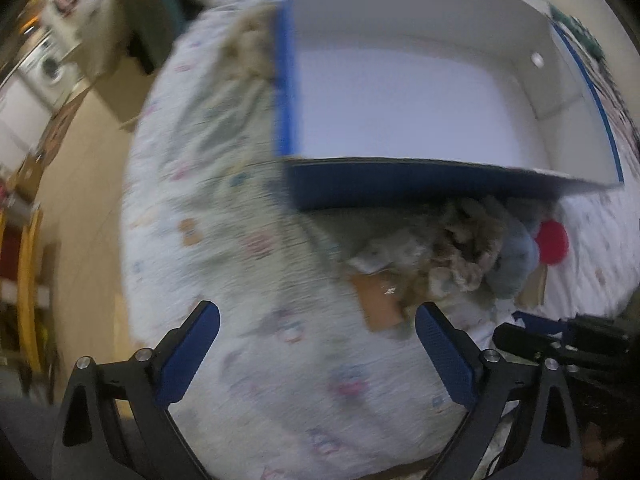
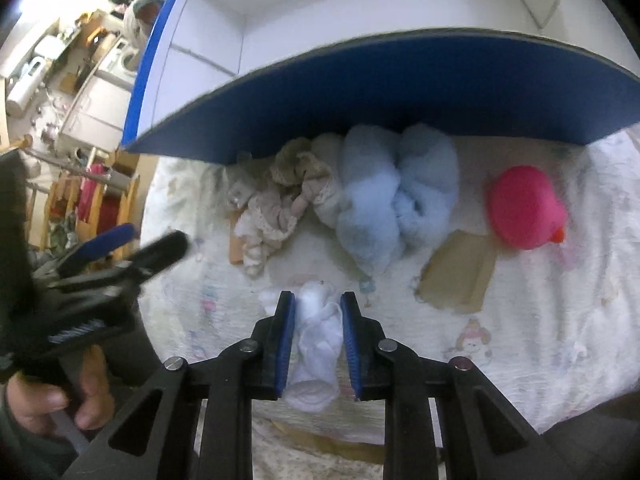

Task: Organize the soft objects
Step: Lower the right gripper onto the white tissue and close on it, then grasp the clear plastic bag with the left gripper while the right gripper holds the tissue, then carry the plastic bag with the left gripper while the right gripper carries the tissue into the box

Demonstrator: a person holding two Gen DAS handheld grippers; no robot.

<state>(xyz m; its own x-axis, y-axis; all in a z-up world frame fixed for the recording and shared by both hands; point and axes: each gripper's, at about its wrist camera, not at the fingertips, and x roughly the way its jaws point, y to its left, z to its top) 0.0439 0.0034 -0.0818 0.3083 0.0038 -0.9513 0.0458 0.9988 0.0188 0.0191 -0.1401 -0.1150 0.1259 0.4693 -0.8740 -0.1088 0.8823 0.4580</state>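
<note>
From the left wrist we see our left gripper (image 1: 317, 326) spread wide and empty over the printed bedspread (image 1: 224, 208), with the blue box (image 1: 400, 184) far ahead and a blurred heap of soft toys (image 1: 468, 248) just below its near wall. From the right wrist we see our right gripper (image 2: 318, 308) clamped on a white sock (image 2: 316, 344), near the blue plush (image 2: 392, 196), beige cloths (image 2: 288, 196) and pink toy (image 2: 524, 208) lying along the box's near wall, the left gripper at far left.
</note>
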